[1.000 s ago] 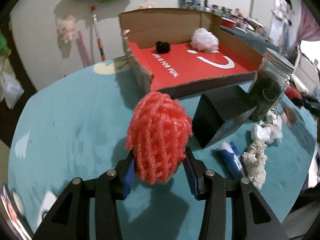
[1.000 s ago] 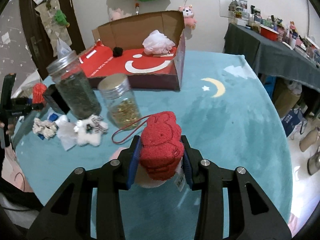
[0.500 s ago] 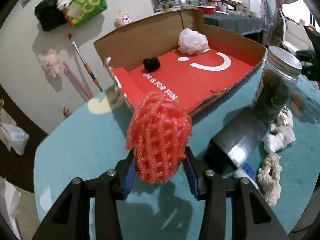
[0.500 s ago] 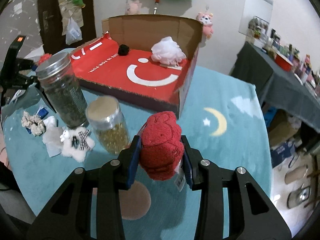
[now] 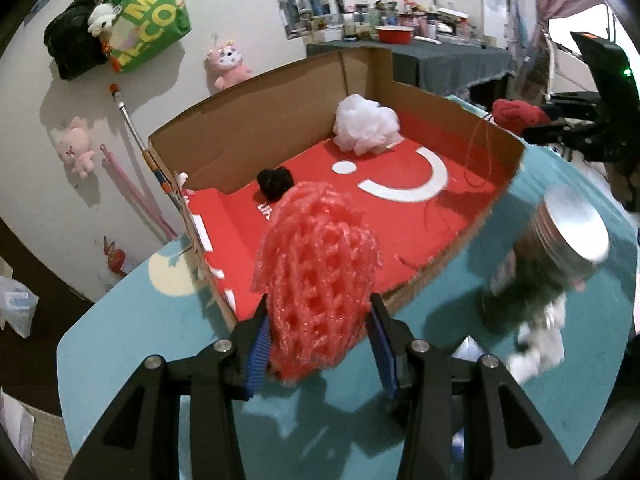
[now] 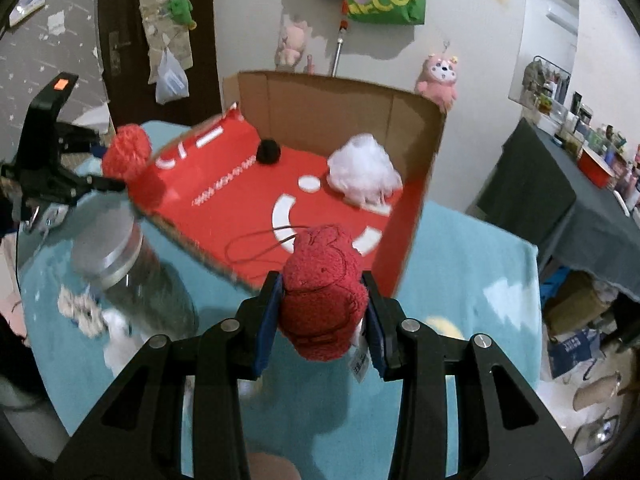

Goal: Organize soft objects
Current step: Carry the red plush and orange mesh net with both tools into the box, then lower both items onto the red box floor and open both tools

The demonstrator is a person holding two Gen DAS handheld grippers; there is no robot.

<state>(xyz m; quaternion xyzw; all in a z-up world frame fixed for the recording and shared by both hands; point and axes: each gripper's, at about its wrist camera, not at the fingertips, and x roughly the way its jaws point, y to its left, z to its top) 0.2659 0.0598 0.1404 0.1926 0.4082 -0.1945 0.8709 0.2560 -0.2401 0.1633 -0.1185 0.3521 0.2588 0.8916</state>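
Observation:
My left gripper (image 5: 318, 344) is shut on a coral foam net (image 5: 316, 280) and holds it at the near edge of the open cardboard box with a red floor (image 5: 384, 216). My right gripper (image 6: 322, 330) is shut on a red plush toy (image 6: 324, 296) with a thin cord, at the box's (image 6: 240, 208) front right corner. Inside the box lie a white mesh puff (image 5: 366, 124) and a black pom-pom (image 5: 275, 182); both also show in the right wrist view, puff (image 6: 362, 174) and pom-pom (image 6: 268, 151). Each gripper shows in the other's view.
A glass jar with a metal lid (image 5: 560, 248) stands on the teal table cover (image 5: 160, 320) beside the box, also in the right wrist view (image 6: 116, 256). White fluffy items (image 5: 540, 344) lie near it. Plush toys and a green bag (image 5: 148, 16) hang on the wall.
Both grippers have risen and moved toward the box from opposite sides, each still holding its item. The box now fills more of both views.

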